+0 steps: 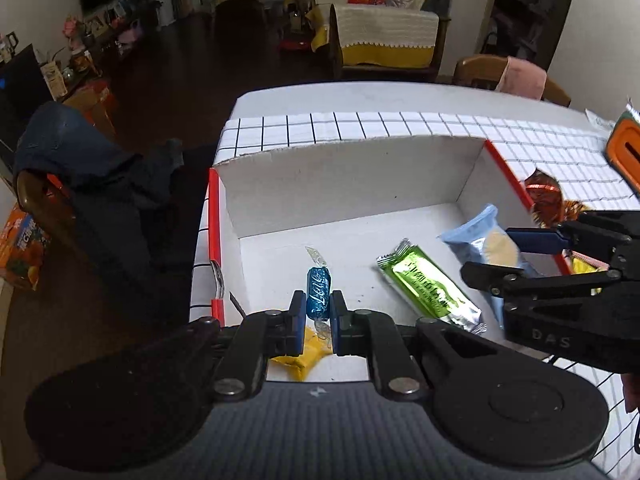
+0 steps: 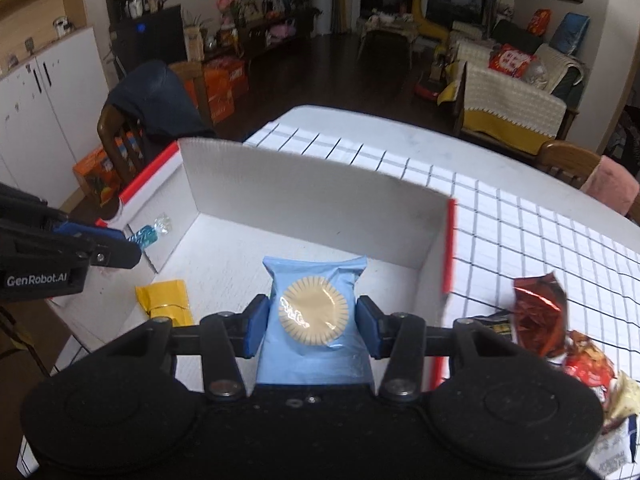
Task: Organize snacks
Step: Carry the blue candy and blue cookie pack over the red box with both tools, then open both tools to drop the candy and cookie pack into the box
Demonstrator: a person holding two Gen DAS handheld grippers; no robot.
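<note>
Left wrist: the left gripper (image 1: 315,312) pinches a blue candy (image 1: 318,293) over the white box (image 1: 348,184) — bare floor ahead to its far wall.

Right wrist: the right gripper (image 2: 312,326) clamps a blue biscuit packet (image 2: 314,312) inside the box's right edge — red wrappers (image 2: 540,312) outside on the tabletop (image 2: 520,220).

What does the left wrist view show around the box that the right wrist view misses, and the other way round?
Only the left wrist view shows the green bar lying in the box.

Only the right wrist view shows the pile of red packets on the checked cloth outside the box's right wall.

Both show the left gripper shut on the blue candy, the right gripper shut on the light blue biscuit pack, and the yellow packet in the box.
</note>
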